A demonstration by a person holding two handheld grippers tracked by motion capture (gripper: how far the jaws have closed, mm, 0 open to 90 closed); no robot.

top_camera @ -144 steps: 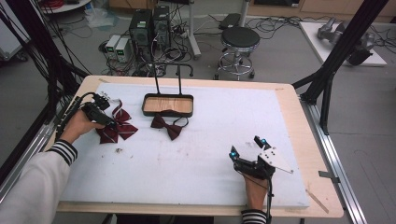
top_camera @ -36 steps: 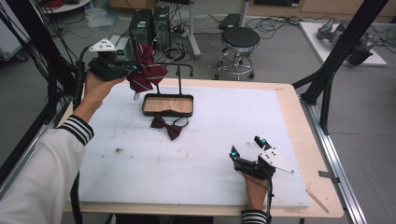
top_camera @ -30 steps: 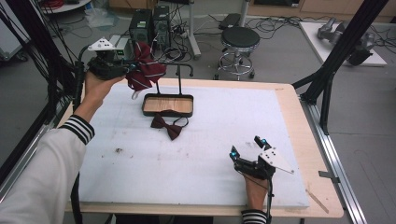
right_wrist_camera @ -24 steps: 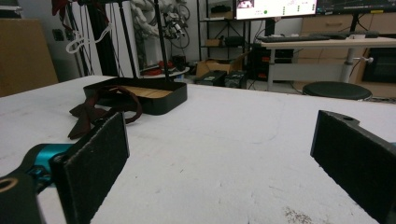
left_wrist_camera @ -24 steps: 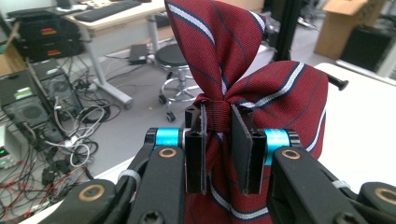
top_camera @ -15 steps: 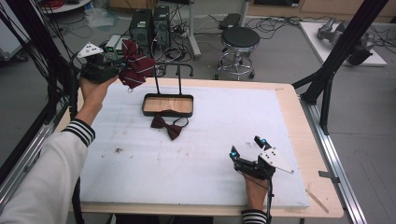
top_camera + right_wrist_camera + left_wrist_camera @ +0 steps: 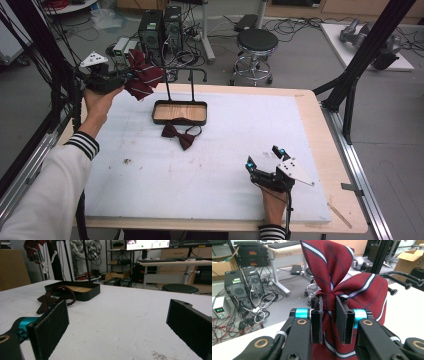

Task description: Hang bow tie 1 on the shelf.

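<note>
1. The left gripper (image 7: 328,322) grips the striped bow tie (image 7: 342,287) at its knot, aloft beside the stand (image 7: 180,111).
2. The plain bow tie (image 7: 178,135) lies on the table (image 7: 210,180), probably next.
3. The right gripper (image 7: 264,163) rests with its jaws apart, holding nothing.

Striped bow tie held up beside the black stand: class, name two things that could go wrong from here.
1. The left gripper pinches the striped bow tie only at its narrow knot, so it might slip out.
2. The tie hangs beside the stand and its thin hooked rods; cloth could snag there, or a bump could tip the stand onto the plain bow tie below.
</note>
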